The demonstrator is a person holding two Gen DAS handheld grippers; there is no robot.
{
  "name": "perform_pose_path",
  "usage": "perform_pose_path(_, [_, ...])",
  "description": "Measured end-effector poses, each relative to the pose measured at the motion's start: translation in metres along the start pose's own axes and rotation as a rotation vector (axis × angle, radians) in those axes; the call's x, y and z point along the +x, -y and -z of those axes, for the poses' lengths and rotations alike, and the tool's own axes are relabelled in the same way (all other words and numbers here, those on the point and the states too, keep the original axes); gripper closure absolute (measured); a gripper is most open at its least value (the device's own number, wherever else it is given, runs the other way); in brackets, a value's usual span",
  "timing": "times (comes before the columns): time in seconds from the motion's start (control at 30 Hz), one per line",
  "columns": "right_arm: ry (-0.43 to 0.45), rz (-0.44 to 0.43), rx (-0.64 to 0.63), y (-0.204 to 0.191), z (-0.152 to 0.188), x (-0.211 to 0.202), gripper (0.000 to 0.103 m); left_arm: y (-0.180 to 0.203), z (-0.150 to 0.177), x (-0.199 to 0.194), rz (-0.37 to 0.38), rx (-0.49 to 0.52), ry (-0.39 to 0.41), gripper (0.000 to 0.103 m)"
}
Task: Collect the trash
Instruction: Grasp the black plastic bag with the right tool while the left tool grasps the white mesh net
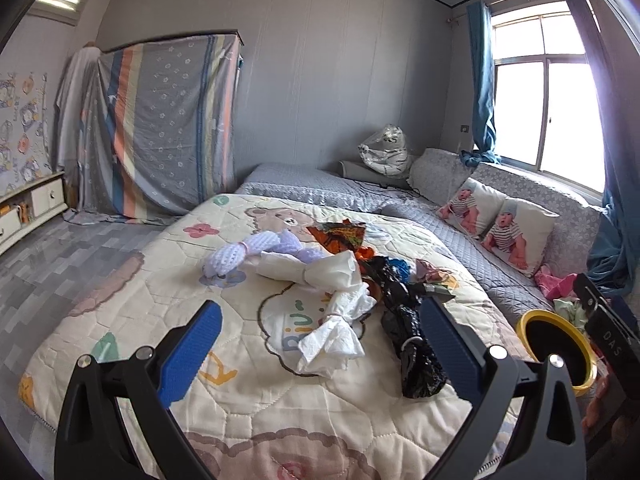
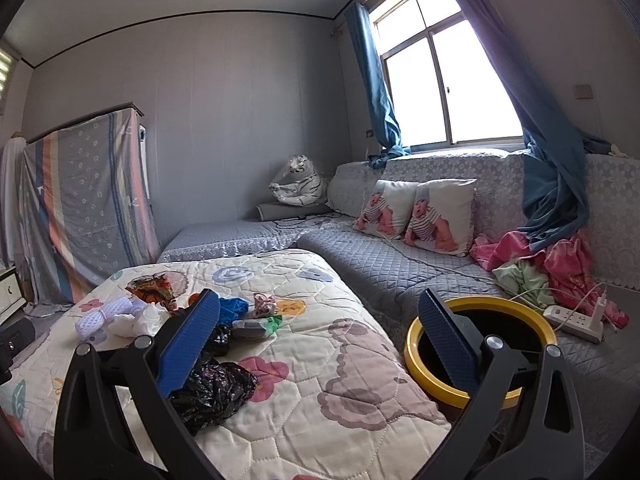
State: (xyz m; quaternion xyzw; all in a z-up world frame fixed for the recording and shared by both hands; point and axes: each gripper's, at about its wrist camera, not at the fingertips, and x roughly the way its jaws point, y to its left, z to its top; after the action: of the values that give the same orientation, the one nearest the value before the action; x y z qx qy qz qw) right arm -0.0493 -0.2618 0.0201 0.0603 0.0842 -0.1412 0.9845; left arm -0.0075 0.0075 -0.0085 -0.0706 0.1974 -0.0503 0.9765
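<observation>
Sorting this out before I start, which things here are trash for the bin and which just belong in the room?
Job: white tissue, black plastic bag, orange wrapper, lavender net, yellow-rimmed bin.

Lying about: baby pillows, pink clothes, power strip, quilt.

Your left gripper (image 1: 320, 344) hangs spread wide above the quilt (image 1: 132, 320), with bare quilt to its left and toward you. Ahead, the crumpled white tissue (image 1: 332, 340) lies between its fingers, and the black plastic bag (image 1: 412, 344) lies just beside the right finger. Your right gripper (image 2: 320, 340) is likewise spread, with bare quilt between its fingers; the yellow-rimmed bin (image 2: 416, 364) stands just off the quilt's edge, behind its right finger, mouth unobstructed. A power strip (image 2: 572, 320) and cable lie beyond the bin.
</observation>
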Motion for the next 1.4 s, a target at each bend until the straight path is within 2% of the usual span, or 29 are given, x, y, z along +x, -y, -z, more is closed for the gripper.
perform_pose_path(0.03, [-0.022,-0.042,0.012,0.001,0.0,0.007,0.008,-0.002,0.001,0.004,0.04,-0.01,-0.019,0.007])
perform_pose_path(0.1, [-0.073,-0.111,0.039,0.004,0.003,0.021,0.008,-0.006,0.003,0.011,0.073,-0.03,-0.054,0.007])
perform_pose_path(0.23, [-0.118,-0.183,0.022,0.002,0.011,0.043,0.008,-0.023,0.004,0.033,0.1,-0.109,-0.099,0.007])
perform_pose_path(0.37, [-0.174,-0.314,-0.034,-0.01,0.02,0.056,0.008,-0.056,-0.002,0.052,0.101,-0.242,-0.098,0.007])
perform_pose_path(0.43, [-0.211,-0.353,-0.086,-0.024,0.028,0.061,0.008,-0.064,-0.011,0.07,0.055,-0.192,-0.138,0.007])
perform_pose_path(0.57, [-0.257,-0.374,-0.2,-0.053,0.044,0.068,0.008,-0.078,-0.029,0.103,-0.051,0.001,-0.162,0.007])
perform_pose_path(0.7, [-0.322,-0.394,-0.23,-0.071,0.053,0.086,0.008,-0.09,-0.044,0.149,-0.079,0.194,-0.263,0.007])
perform_pose_path(0.77, [-0.353,-0.401,-0.235,-0.08,0.056,0.098,0.008,-0.097,-0.049,0.172,-0.047,0.248,-0.32,0.007])
perform_pose_path(0.8, [-0.364,-0.401,-0.238,-0.083,0.058,0.102,0.008,-0.1,-0.05,0.182,-0.02,0.263,-0.353,0.007])
perform_pose_path(0.97, [-0.406,-0.408,-0.26,-0.098,0.064,0.12,0.008,-0.117,-0.057,0.233,0.014,0.263,-0.467,0.007])
perform_pose_path(1.23, [-0.463,-0.393,-0.287,-0.109,0.074,0.142,0.008,-0.134,-0.067,0.286,0.034,0.3,-0.511,0.007])
perform_pose_path(1.4, [-0.502,-0.375,-0.291,-0.11,0.079,0.154,0.008,-0.14,-0.062,0.312,0.065,0.296,-0.57,0.007])
